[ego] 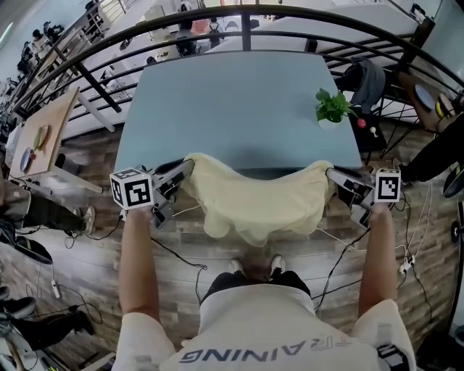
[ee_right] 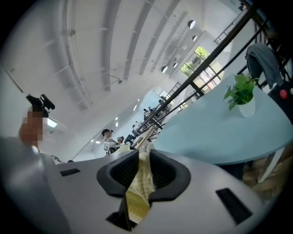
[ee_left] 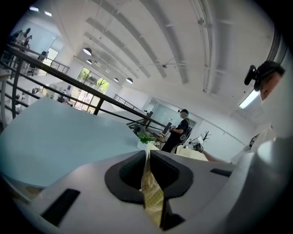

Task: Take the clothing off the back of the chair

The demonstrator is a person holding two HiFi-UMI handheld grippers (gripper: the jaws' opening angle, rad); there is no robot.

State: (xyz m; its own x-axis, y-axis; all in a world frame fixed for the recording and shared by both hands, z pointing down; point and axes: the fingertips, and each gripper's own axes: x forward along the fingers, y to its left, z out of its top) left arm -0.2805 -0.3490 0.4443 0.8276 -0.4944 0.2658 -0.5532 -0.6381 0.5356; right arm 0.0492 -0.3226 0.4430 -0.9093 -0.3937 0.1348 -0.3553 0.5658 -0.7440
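Wood-look floor [ego: 181, 282] runs under a pale blue table [ego: 232, 109], with a black railing [ego: 246, 14] curving behind it.

At the left, the left gripper [ego: 174, 190] reaches in at the near table edge. It meets the left upper corner of a pale yellow garment [ego: 254, 199]. In the left gripper view its jaws are pressed almost together, with a thin fold of the yellow cloth [ee_left: 151, 192] pinched between them.

In the middle, the garment hangs in a broad drape just in front of the table edge. Its top line sags between the two corners and its hem falls toward the floor. The chair is hidden beneath it, so I cannot tell how much of the back the cloth covers.

At the right, the right gripper [ego: 341, 185] meets the other upper corner. In the right gripper view its jaws stand a little wider and clamp a thicker bunch of the same cloth [ee_right: 139, 187]. Farther right on the table stands a small plant [ego: 332, 107], well apart from the work.

As for progress, both corners look secured, so the grasping seems done. The garment has not come off. What is left, by my judgement, is to raise both corners together until the cloth clears the chair back, then draw it away.
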